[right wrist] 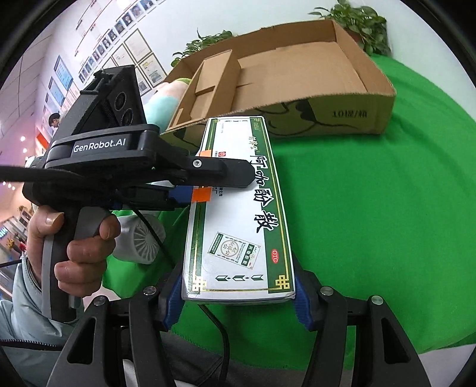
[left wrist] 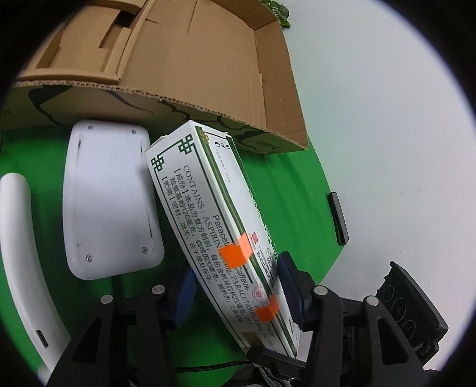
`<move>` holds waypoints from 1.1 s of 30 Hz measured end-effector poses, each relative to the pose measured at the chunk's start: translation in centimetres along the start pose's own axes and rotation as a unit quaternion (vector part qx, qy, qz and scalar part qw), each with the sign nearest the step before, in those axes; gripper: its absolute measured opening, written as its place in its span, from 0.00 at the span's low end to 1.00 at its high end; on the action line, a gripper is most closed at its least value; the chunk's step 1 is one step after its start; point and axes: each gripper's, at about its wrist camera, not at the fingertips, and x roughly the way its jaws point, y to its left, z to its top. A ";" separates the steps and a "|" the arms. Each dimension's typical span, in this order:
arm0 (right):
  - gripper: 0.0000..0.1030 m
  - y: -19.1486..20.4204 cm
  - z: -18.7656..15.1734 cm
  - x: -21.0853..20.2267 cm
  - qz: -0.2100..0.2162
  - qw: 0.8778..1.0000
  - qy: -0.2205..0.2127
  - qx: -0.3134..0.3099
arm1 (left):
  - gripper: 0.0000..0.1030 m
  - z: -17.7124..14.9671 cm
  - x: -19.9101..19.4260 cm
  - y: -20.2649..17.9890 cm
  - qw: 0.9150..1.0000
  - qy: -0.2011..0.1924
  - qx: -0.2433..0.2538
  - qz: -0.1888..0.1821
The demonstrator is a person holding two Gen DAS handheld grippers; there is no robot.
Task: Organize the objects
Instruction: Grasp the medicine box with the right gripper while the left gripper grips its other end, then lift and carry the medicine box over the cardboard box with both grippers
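A long white-and-green medicine box [right wrist: 238, 208] is held above the green cloth by both grippers. My right gripper [right wrist: 238, 297] is shut on its near end, blue pads on both long sides. My left gripper [right wrist: 218, 181] comes in from the left and is shut across the box's middle near orange tape. In the left wrist view the same medicine box [left wrist: 214, 232] stands tilted between the blue pads of the left gripper [left wrist: 238, 285]. An open cardboard box [right wrist: 297, 74] with an inner divider stands just beyond; it also shows in the left wrist view [left wrist: 193, 59].
A white device [left wrist: 110, 202] lies upside down on the green cloth [right wrist: 372, 208] beside the cardboard box. A white curved part [left wrist: 17, 238] lies at the left. A small black bar [left wrist: 338, 217] lies on the white table. Potted plants [right wrist: 360, 20] stand behind the box.
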 end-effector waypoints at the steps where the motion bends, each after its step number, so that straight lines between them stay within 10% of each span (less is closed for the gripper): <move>1: 0.56 0.1 0.1 -0.1 -0.002 1.000 -0.003 -0.003 | 0.49 0.0 -0.3 -0.2 1.000 -0.004 0.003 0.002; 14: 0.56 4.3 3.3 -0.1 0.007 0.996 -0.051 -0.067 | 0.45 1.4 -6.5 -3.6 0.995 -0.067 0.053 0.047; 33: 0.55 6.4 15.3 -3.7 0.007 0.982 -0.174 -0.075 | 0.45 11.7 -12.0 -12.0 0.965 -0.133 0.204 0.093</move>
